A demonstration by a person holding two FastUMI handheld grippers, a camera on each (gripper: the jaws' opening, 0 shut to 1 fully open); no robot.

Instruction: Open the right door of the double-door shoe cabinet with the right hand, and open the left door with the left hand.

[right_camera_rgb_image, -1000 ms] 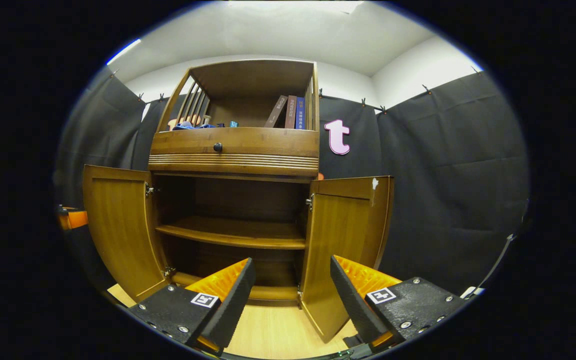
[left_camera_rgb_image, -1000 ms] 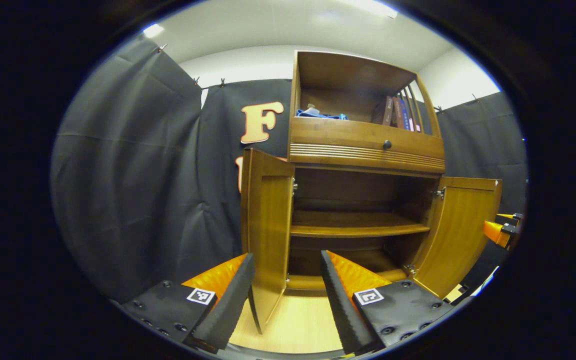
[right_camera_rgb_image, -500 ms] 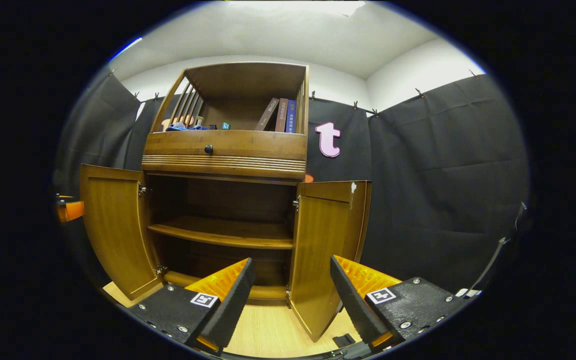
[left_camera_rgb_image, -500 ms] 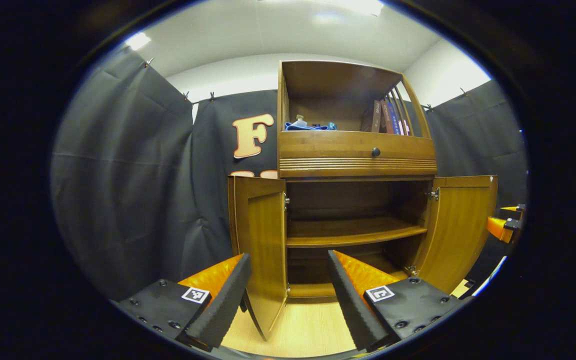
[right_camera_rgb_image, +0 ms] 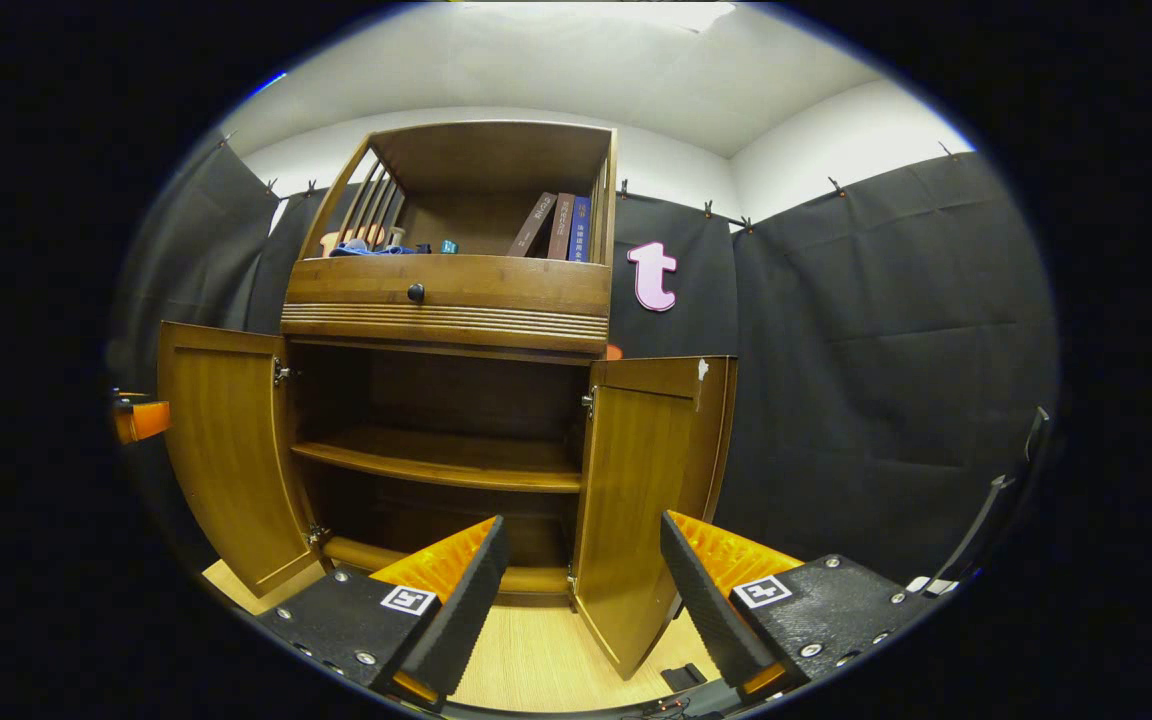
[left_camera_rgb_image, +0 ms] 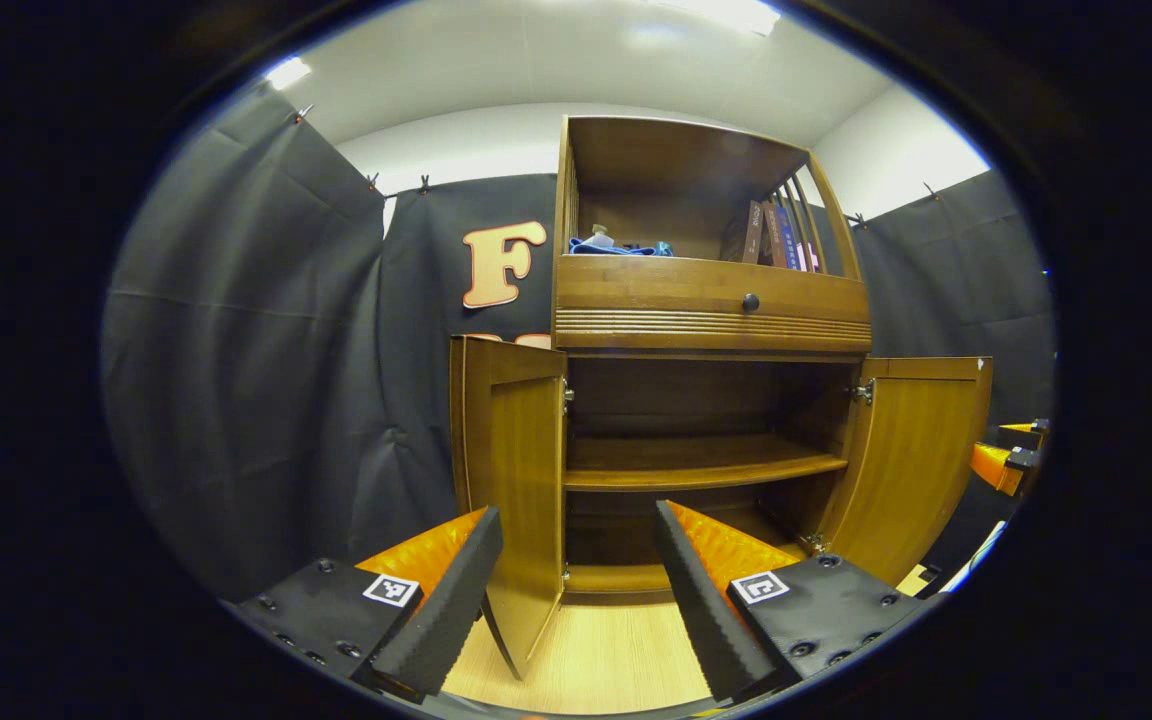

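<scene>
Since a second ago both cameras have drawn back a little from the shoe cabinet (left_camera_rgb_image: 711, 310), which now sits squarer and slightly smaller in each view, while both doors stand as wide as before.

In the left gripper view, the left tongs (left_camera_rgb_image: 576, 590) are spread wide and hold nothing; the left door (left_camera_rgb_image: 511, 480) stands edge-on just beyond them, between the two fingers. In the right gripper view, the right tongs (right_camera_rgb_image: 581, 600) are likewise spread and empty, with the right door (right_camera_rgb_image: 651, 490) swung out ahead of them.

Judged from this, both opening steps look done and the hands are in the retreat. The next move likely calls only for pulling clear without knocking either door back.

The doors' outer faces, and any handles on them, are turned away. The lower shelf (left_camera_rgb_image: 696, 470) looks bare, though the bottom compartment is dark and partly covered by the fingers. The other gripper (left_camera_rgb_image: 1001, 460) is cut off at the view's edge, so its grip cannot be read there.
</scene>
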